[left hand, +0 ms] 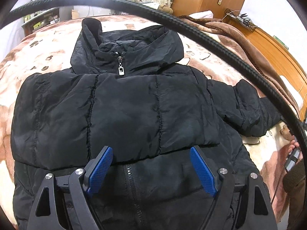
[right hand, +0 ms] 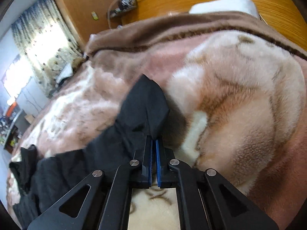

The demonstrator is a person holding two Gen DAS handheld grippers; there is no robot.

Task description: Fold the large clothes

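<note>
Blue pads (left hand: 101, 169) of my left gripper (left hand: 151, 170) sit nearest the lens, jaws spread wide and holding nothing, poised just above the jacket (left hand: 122, 111) near its zipper (left hand: 132, 182). The jacket lies front-up on the bed (left hand: 201, 57), hood (left hand: 124, 44) at its far end, with one sleeve already folded across the chest — I judge I keep this gripper released so it can press or pin that fold while the other side comes over.

My right gripper (right hand: 154, 140) is clenched on the cuff of the other sleeve (right hand: 142, 105), black cloth pinched between the pads and raised a little off the blanket (right hand: 239, 95). I hold it by the end, I think, because the whole sleeve then trails after one pull toward the jacket's middle.

Only the left view shows the jacket's overall layout: the hood, the folded sleeve and the second sleeve stretched out to the jacket's right. Only the right view shows the grip itself — in the left view that gripper is barely seen at the frame edge, behind the cable (left hand: 191, 26). The right view is slightly blurred.
</note>
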